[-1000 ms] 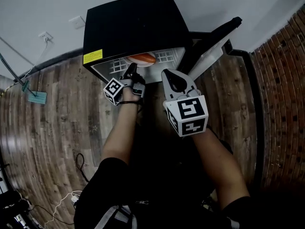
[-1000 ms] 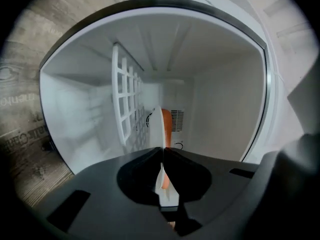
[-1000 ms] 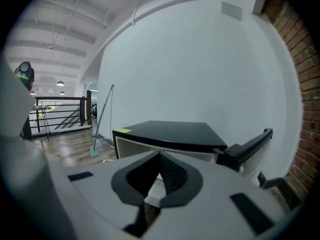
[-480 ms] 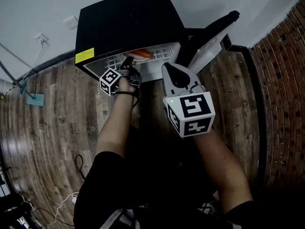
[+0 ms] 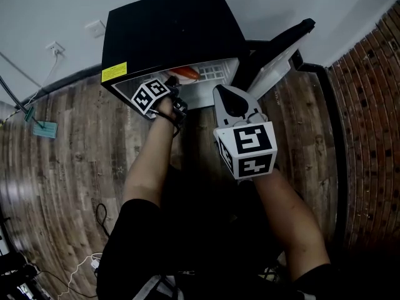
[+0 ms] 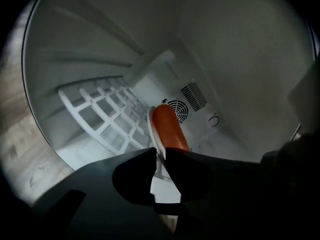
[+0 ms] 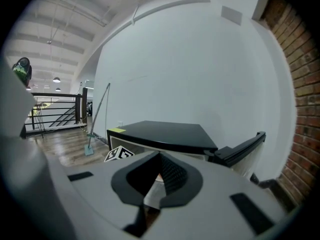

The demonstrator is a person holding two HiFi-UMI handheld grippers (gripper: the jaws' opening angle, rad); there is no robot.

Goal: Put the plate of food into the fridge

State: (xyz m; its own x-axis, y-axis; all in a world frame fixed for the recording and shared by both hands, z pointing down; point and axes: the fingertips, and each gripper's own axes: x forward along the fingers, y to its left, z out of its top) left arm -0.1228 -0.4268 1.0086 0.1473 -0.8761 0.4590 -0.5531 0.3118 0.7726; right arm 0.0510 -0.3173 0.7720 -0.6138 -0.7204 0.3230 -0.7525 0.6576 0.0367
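Your left tool (image 6: 159, 156) reaches into the open black fridge (image 5: 169, 30), which stands on the wooden floor (image 5: 62, 167) with its door (image 5: 275, 49) swung out to the right. The plate (image 6: 151, 129) rests on the white wire shelf (image 6: 100, 119) inside the fridge, directly ahead of the left tool, and carries a long orange piece of food (image 6: 169, 131) whose far end points towards the round fan grille (image 6: 177, 109) on the back wall. The near rim of the plate runs into the narrow gap between the left tool's jaws; these have just been opening and now stand slightly apart, with the rim between them but no pad clearly pressing on it. Your right tool (image 5: 229, 92) hovers outside the fridge, in front of the opening and beside the door, well apart from the plate; its jaw tips meet and it holds nothing.
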